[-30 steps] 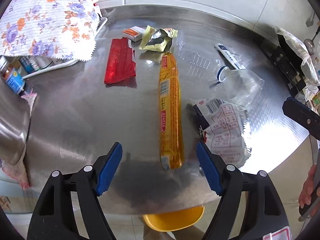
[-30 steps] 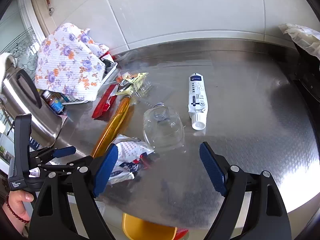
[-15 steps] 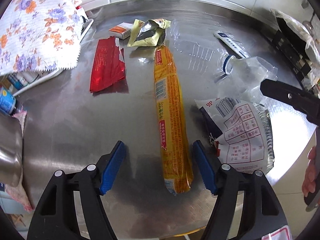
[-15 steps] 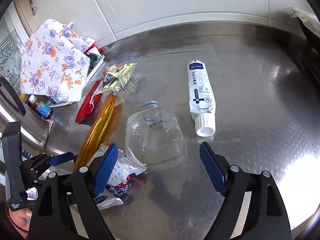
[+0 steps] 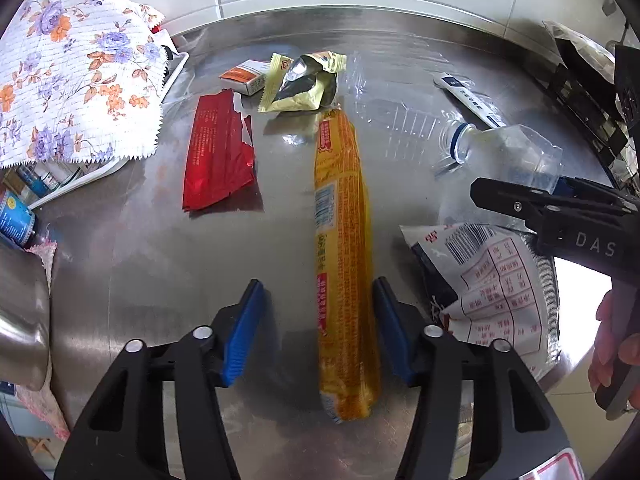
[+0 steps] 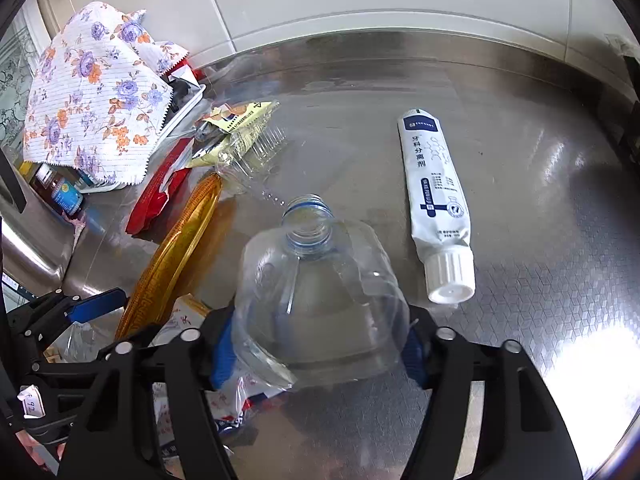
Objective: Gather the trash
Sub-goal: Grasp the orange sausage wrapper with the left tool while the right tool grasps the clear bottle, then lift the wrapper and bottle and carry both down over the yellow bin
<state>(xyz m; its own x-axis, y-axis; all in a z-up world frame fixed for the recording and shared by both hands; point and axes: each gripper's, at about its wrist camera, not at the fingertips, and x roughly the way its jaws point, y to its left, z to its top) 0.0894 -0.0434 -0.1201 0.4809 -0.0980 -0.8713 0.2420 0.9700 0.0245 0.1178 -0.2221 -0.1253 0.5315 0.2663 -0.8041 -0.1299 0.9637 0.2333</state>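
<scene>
A long yellow snack wrapper (image 5: pixel 344 264) lies on the steel counter (image 5: pixel 160 264), its near part between the pads of my open left gripper (image 5: pixel 318 332). A crushed clear plastic bottle (image 6: pixel 316 300) sits between the pads of my right gripper (image 6: pixel 316 354); the jaws stand around its base, contact unclear. The bottle (image 5: pixel 504 152) and the right gripper's finger (image 5: pixel 540 204) show in the left wrist view. A white printed bag (image 5: pixel 496 280), a red wrapper (image 5: pixel 218 160), an opened yellow foil packet (image 5: pixel 300 84) and a white tube (image 6: pixel 436 204) lie around.
A floral cloth (image 5: pixel 76 72) covers a tray at the back left. Small bottles (image 6: pixel 60 196) and a steel kettle (image 5: pixel 20 312) stand at the left edge. A small orange-white box (image 5: pixel 246 76) lies at the back. A dark rack (image 5: pixel 584 96) is at the right.
Both grippers have moved forward and down. The left gripper now straddles the yellow wrapper with narrower jaws. The right gripper has closed in around the clear bottle.
</scene>
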